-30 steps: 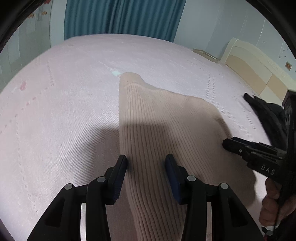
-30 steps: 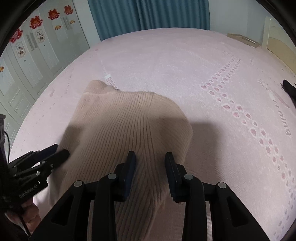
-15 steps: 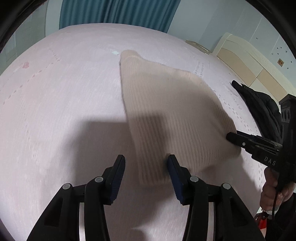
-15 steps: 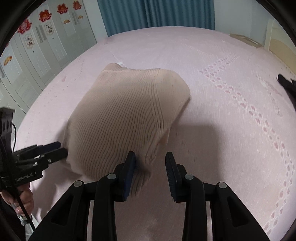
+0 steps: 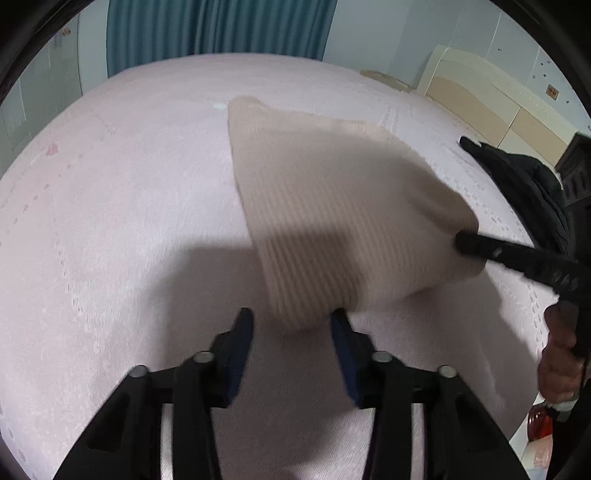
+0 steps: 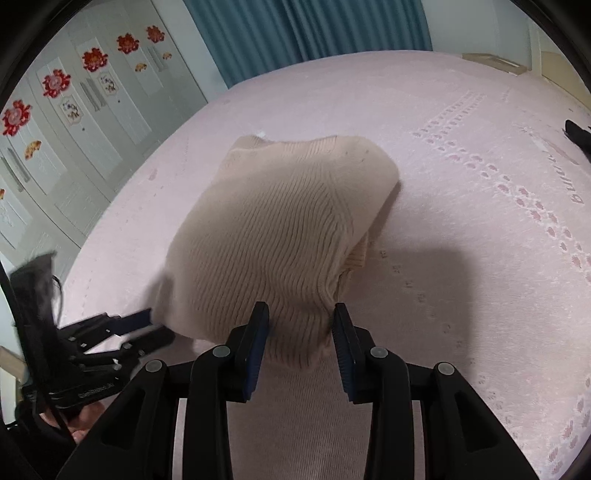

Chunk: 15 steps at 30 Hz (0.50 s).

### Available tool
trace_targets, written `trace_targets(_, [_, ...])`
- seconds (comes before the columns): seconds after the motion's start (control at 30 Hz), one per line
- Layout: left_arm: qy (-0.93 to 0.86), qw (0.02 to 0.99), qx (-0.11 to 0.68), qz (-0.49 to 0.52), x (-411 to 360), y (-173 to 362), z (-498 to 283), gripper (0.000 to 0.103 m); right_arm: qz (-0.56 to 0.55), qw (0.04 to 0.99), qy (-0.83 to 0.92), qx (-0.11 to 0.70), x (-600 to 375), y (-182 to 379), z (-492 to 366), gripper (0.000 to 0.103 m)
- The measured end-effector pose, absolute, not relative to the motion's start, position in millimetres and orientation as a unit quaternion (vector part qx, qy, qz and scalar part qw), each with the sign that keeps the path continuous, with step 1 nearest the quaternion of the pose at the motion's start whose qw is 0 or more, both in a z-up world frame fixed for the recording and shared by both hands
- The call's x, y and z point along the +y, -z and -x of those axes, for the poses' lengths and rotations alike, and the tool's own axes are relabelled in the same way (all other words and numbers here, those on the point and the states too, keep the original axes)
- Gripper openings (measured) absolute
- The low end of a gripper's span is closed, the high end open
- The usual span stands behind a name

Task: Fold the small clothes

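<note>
Pink bed [image 5: 129,221], teal curtain behind. Beige knit [image 6: 280,236] lies folded mid-bed, near hem between both grippers. Left hand-held gripper [image 5: 291,328]: jaws closing, knit corner between, pads not yet pressing. Right hand-held gripper [image 6: 299,328]: parted, hem between, untouched. Risk: shallow pinch slips, undoing fold. Containers: none. Black garment [image 5: 524,184] lies apart.

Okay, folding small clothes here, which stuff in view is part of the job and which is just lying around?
Part of the job:
beige ribbed sweater
left gripper
right gripper
pink bedspread

Lying about:
black garment
teal curtain
</note>
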<state>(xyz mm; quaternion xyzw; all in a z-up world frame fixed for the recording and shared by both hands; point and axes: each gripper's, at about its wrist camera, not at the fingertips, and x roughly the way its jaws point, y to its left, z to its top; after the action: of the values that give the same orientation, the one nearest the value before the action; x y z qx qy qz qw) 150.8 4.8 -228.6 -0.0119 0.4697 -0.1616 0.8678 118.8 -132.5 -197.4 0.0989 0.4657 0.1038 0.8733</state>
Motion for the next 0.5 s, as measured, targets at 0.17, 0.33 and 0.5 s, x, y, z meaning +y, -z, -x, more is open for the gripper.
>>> trace_targets(0.17, [0.169, 0.870, 0.462, 0.031, 16.5, 225.2, -155.4, 0.019, -0.116, 0.877, -0.112, 0.452, -146.3, 199.0, -112.2, 0.006])
trace_targets(0.33, [0.175, 0.863, 0.473, 0.035, 16.7, 229.3, -155.4, 0.022, -0.096, 0.869, -0.107, 0.473, -145.7, 209.4, -111.6, 0.006])
trace_targets(0.5, [0.162, 0.860, 0.480, 0.059, 34.4, 229.6, -149.8, 0.036, -0.079, 0.890, -0.094, 0.438, -148.4, 183.4, -118.0, 0.015])
